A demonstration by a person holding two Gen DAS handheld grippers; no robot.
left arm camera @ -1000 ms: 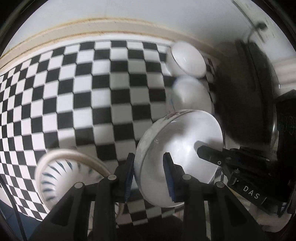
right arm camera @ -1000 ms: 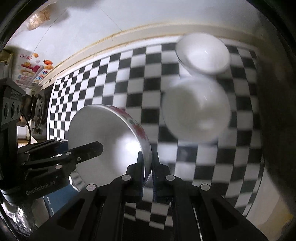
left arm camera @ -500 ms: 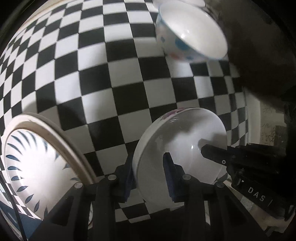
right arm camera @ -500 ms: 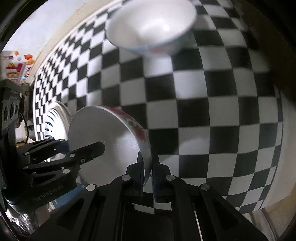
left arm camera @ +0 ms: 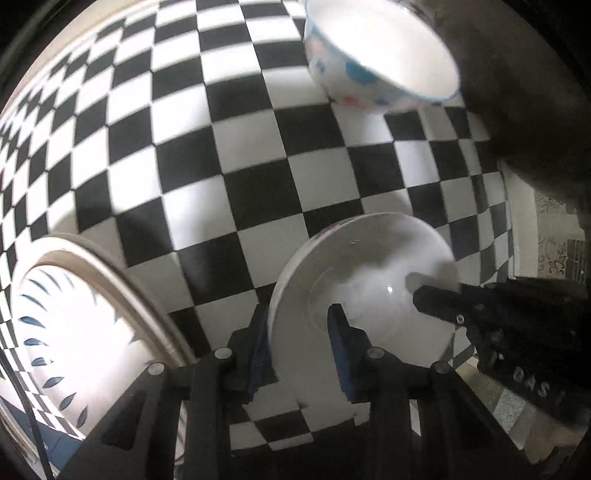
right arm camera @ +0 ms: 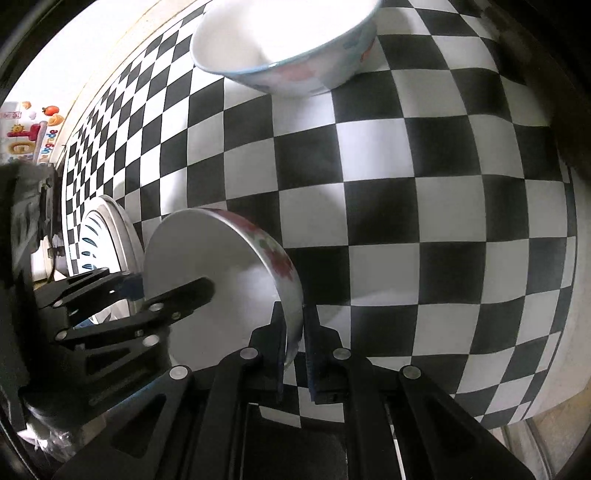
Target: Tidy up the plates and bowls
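A white dish with red flowers on its rim (left arm camera: 369, 266) (right arm camera: 207, 258) hangs tilted just over the checkered tablecloth (left arm camera: 221, 147) (right arm camera: 406, 184), held from both sides. My left gripper (left arm camera: 297, 321) (right arm camera: 166, 284) has the dish's near wall between its blue pads; its jaws are opening slightly, with the pads still on the wall. My right gripper (right arm camera: 293, 325) is shut on the opposite rim; in the left wrist view one of its fingers (left arm camera: 436, 299) lies across the dish's inside. A white bowl with blue and pink dots (left arm camera: 369, 62) (right arm camera: 288, 33) stands beyond.
A wide plate with blue leaf marks and a tan rim (left arm camera: 74, 314) (right arm camera: 99, 236) lies close on the left of the dish. A dark bulky object (left arm camera: 535, 110) fills the right side. The table's edge (right arm camera: 576, 258) runs down the right.
Both grippers have come down toward the tablecloth with the dish between them; the dotted bowl and the leaf plate now look much nearer. Over the last half second little has moved.
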